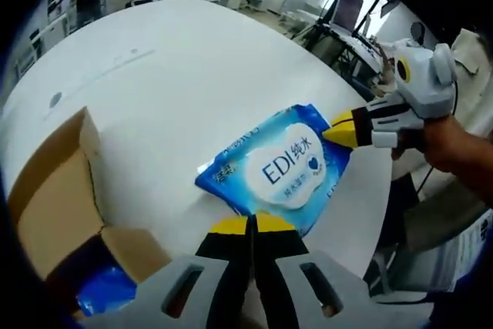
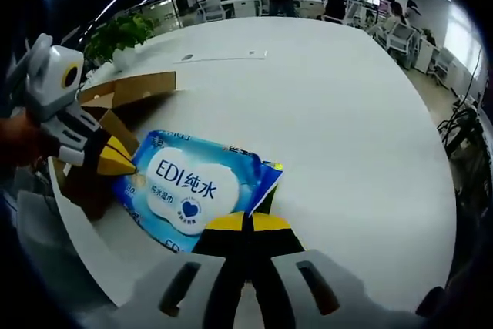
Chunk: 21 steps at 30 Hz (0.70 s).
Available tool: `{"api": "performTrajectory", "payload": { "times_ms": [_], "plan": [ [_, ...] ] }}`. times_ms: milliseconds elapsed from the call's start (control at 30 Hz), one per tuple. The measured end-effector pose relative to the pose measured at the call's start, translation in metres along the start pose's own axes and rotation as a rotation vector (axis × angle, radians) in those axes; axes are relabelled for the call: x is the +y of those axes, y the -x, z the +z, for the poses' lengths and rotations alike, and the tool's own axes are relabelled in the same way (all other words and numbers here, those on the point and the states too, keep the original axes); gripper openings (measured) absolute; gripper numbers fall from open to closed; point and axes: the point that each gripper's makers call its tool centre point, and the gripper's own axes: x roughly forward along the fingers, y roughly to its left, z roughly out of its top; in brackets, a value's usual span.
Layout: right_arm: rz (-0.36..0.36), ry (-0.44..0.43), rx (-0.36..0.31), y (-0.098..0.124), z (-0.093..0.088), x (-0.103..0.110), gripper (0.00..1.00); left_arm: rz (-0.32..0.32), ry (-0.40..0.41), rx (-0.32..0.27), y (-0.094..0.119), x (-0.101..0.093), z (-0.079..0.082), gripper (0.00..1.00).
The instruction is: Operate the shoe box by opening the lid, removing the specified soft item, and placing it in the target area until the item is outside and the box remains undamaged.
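Wipes pack (image 1: 280, 167): flat on the white table (image 1: 169, 90), outside the box | your left gripper (image 1: 252, 225): jaws clamped on its near edge | your right gripper (image 2: 246, 223): pinching the opposite edge | cardboard shoe box (image 1: 54, 198): open, left of your left gripper.

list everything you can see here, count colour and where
wet wipes pack: 1, blue and white, flat on the table, held at opposite edges by both tools
cardboard box: 1, brown, open, at the table edge beside the pack
blue packet: 1, inside the box
table: 1, white, round
potted plant: 1, green, beyond the table
left tool: grey with yellow tips, shut on the pack
right tool: same colours, shut on the pack
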Motion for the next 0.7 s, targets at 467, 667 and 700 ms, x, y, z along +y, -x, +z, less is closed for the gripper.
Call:
{"api": "performTrajectory", "payload": {
  "times_ms": [467, 667, 700],
  "plan": [
    [-0.039, 0.022, -0.026, 0.005, 0.003, -0.007, 0.12, 0.024, -0.065, -0.057, 0.006, 0.001, 0.008, 0.13],
    [-0.062, 0.028, -0.056, 0.018, 0.011, -0.008, 0.14, 0.021, -0.060, -0.089, 0.018, -0.002, 0.013, 0.15],
    [-0.064, 0.028, -0.059, 0.020, 0.013, -0.008, 0.14, 0.018, -0.061, -0.095, 0.020, -0.003, 0.014, 0.15]
  ]
}}
